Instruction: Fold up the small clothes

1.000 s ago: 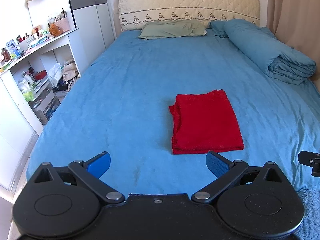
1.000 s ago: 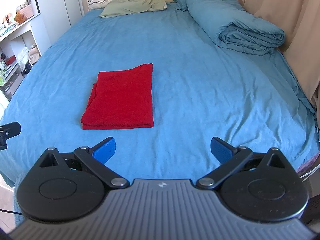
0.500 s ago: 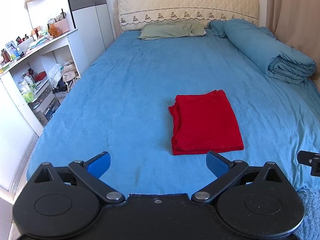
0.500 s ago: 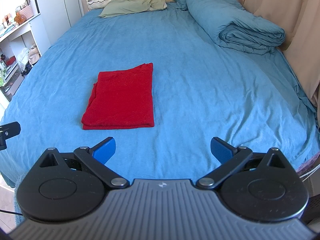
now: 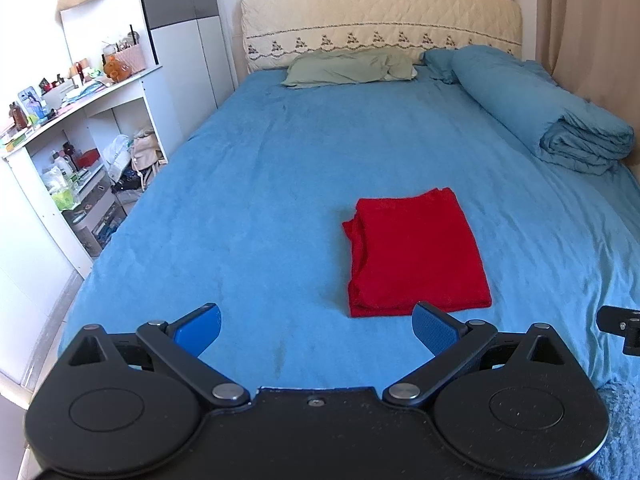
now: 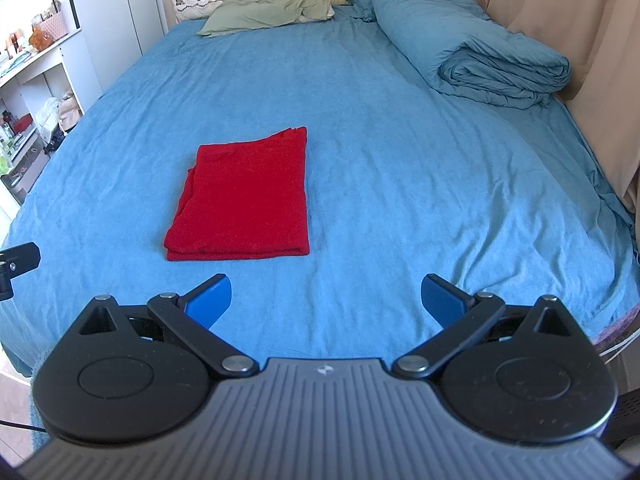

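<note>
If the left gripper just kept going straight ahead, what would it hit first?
Probably the bare blue bedsheet. The open left gripper points left of the red cloth, though its right finger lines up near the cloth's near edge.

Honestly there's nothing here you can actually read. The closest thing to a mark is a tiny pale emblem (image 6: pixel 322 370) on the ribbed grey housing of the right gripper (image 6: pixel 326 300), bottom centre of the right wrist view, and it's just a little shape, no letters or numbers. The bottles and boxes on the white shelf (image 5: pixel 76 104) at the left edge of the left wrist view probably carry labels, but they're far too small and blurry to make out. The headboard (image 5: pixel 380 20) along the top only has a stitched pattern, no wording.
</note>
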A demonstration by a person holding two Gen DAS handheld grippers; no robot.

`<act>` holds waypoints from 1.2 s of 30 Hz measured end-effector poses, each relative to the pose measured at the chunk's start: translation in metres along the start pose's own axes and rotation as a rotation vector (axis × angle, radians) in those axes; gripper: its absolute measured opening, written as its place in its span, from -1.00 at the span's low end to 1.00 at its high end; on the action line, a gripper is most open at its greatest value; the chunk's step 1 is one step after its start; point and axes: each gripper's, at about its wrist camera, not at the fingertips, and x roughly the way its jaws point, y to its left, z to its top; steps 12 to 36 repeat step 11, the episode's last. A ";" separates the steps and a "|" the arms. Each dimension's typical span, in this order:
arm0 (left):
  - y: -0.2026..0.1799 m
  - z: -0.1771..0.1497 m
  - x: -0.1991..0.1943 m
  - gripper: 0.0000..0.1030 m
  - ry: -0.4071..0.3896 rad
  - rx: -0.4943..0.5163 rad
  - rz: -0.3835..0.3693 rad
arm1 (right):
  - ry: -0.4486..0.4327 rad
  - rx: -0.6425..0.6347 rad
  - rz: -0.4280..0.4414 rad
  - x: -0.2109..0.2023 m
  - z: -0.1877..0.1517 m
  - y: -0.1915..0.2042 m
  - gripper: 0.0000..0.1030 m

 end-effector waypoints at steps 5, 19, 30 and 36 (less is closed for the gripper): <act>0.002 0.001 -0.002 1.00 -0.014 0.002 0.011 | -0.002 0.002 0.000 0.000 0.000 0.001 1.00; 0.003 -0.001 -0.005 1.00 -0.034 0.006 0.011 | -0.007 0.004 0.001 0.000 0.000 0.001 1.00; 0.003 -0.001 -0.005 1.00 -0.034 0.006 0.011 | -0.007 0.004 0.001 0.000 0.000 0.001 1.00; 0.003 -0.001 -0.005 1.00 -0.034 0.006 0.011 | -0.007 0.004 0.001 0.000 0.000 0.001 1.00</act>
